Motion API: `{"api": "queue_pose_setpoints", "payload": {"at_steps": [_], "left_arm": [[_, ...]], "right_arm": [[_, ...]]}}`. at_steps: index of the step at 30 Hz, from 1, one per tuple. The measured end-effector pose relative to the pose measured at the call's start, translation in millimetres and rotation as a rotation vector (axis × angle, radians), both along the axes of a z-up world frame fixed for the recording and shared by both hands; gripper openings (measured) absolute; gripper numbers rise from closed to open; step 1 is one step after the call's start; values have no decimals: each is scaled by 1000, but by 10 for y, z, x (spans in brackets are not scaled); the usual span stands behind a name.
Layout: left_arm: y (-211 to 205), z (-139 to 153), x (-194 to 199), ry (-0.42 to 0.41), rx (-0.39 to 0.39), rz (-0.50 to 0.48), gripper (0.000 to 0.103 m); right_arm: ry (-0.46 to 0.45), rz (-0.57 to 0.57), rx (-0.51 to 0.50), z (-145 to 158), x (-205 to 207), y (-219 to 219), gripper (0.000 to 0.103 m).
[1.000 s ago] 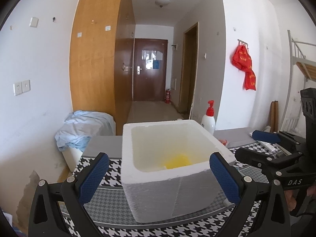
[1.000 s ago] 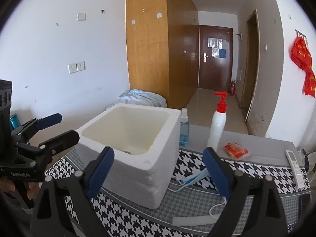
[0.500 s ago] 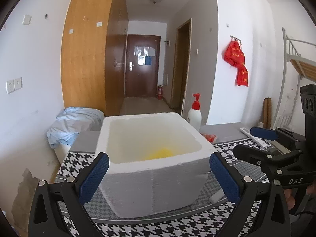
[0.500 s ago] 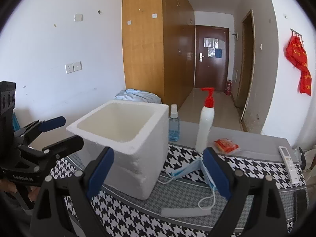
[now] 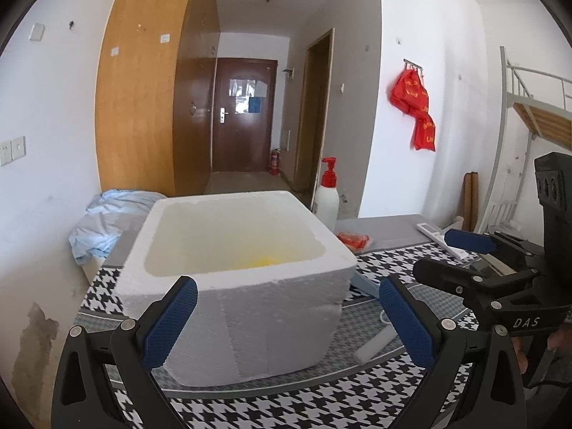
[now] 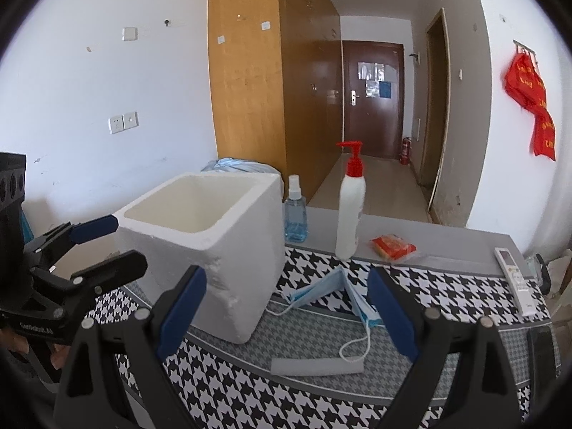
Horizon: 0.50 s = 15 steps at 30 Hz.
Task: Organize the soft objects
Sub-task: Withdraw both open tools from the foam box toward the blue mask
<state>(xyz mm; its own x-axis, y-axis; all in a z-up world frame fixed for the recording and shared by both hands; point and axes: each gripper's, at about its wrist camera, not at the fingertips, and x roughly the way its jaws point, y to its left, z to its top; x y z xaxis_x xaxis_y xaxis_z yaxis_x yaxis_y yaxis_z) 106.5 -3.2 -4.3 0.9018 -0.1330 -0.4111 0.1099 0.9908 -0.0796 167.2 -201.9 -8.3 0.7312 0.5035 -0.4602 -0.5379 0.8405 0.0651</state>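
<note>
Face mask is the soft thing your next move turns on, so read the surface from left to right. At your far left, your left tongs stand wide open with nothing between the blue pads, facing the near wall of the white foam box; something yellow lies on the box floor, too little of it showing to name. Those tongs have the box between them and the mask, of which only a blue edge peeks past the box's right corner in the left wrist view.

Move right and you come to your right tongs, also spread wide and empty. The mask lies on the houndstooth surface just beside the box's right wall, ahead of these tongs and between their two pads as the right wrist camera sees it. It sits folded like a tent, with the ridge pointing away from you and its two blue wings spreading left and right, the right wing running down toward the right pad. Its white ear loop trails nearer to you, touching or nearly touching a white foam strip that lies crosswise.

By my judgement your right hand is the nearer one, and a straight reach forward and down would take the mask, closing across a wing.
</note>
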Motion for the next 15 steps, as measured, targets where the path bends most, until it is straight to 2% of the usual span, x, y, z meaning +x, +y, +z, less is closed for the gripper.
{"api": "queue_pose_setpoints", "payload": {"at_steps": [15], "left_arm": [[-295, -170, 76, 51, -13, -72, 102]], "right_arm": [[25, -41, -12, -124, 5, -287, 94]]}}
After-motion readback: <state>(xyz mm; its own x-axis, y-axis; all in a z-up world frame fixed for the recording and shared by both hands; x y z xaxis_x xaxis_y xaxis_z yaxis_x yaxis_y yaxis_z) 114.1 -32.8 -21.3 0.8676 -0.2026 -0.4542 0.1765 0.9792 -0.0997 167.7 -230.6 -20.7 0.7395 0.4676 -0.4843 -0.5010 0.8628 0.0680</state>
